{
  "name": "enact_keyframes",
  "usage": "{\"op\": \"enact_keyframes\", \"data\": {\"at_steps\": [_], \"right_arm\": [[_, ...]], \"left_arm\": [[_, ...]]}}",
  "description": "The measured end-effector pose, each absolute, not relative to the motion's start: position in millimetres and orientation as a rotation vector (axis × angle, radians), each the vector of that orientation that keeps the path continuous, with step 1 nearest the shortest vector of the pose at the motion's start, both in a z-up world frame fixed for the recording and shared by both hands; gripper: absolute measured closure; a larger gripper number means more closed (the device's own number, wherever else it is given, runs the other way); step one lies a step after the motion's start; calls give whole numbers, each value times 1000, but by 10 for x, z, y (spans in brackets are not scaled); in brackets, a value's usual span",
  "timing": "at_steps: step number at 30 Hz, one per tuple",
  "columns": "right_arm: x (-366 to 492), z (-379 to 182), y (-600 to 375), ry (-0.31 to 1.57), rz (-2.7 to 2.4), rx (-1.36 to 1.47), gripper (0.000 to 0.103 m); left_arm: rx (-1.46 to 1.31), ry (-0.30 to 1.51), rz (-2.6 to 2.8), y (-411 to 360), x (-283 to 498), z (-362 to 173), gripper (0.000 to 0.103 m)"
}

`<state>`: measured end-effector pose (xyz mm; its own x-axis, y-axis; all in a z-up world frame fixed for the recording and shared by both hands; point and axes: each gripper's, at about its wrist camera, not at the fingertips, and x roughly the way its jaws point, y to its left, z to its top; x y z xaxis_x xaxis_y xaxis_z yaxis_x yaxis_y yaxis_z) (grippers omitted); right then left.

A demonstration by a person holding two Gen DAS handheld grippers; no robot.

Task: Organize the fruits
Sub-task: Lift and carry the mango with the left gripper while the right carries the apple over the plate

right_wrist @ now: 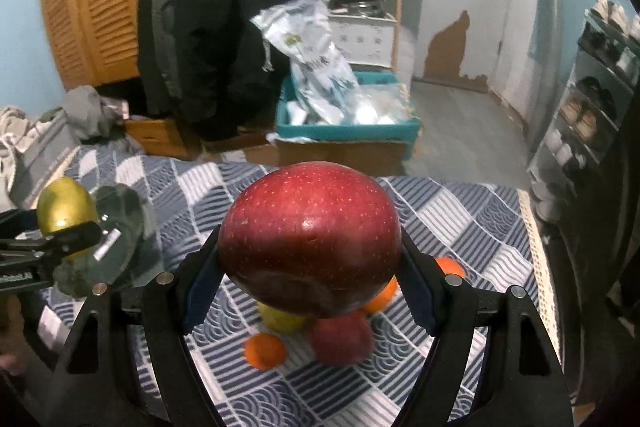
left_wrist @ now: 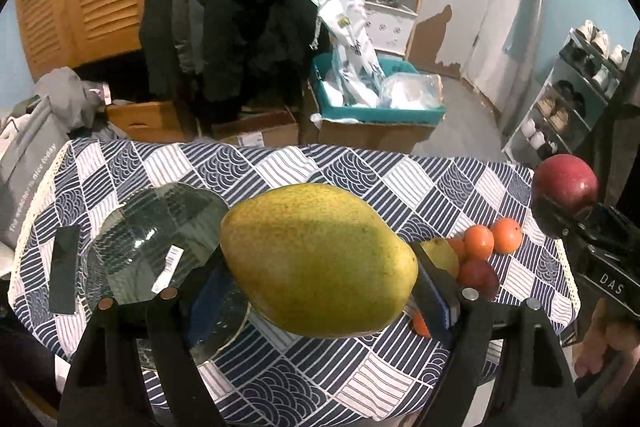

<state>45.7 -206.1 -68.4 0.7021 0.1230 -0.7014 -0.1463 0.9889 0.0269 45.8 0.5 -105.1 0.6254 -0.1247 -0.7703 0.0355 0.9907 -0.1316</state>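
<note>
My left gripper (left_wrist: 320,291) is shut on a large yellow-green mango (left_wrist: 316,259) and holds it above the table, just right of a clear glass bowl (left_wrist: 156,239). My right gripper (right_wrist: 308,287) is shut on a big red apple (right_wrist: 310,239) and holds it above a pile of fruit: oranges (right_wrist: 266,351), a red apple (right_wrist: 342,341) and a yellow fruit (right_wrist: 280,319). The pile also shows in the left wrist view (left_wrist: 480,251), with the held apple (left_wrist: 564,187) at the far right. The mango shows at the left of the right wrist view (right_wrist: 66,205).
The table wears a blue and white patterned cloth (left_wrist: 360,171). A glass plate (left_wrist: 224,319) lies under the bowl. A black strip (left_wrist: 64,267) lies at the table's left. Beyond the far edge stand cardboard boxes, a teal bin (left_wrist: 376,107), coats and a shoe rack (left_wrist: 568,99).
</note>
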Motion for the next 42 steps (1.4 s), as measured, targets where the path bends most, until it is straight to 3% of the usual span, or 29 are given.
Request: {"op": "enact_keyframes", "data": {"at_steps": [24, 42], "right_arm": [[734, -557, -837, 770, 336, -81, 25], [1173, -1115, 173, 923, 476, -99, 25]], "left_arm": [[-192, 835, 49, 955, 367, -925, 18], [-265, 919, 198, 1844, 410, -1413, 18]]}}
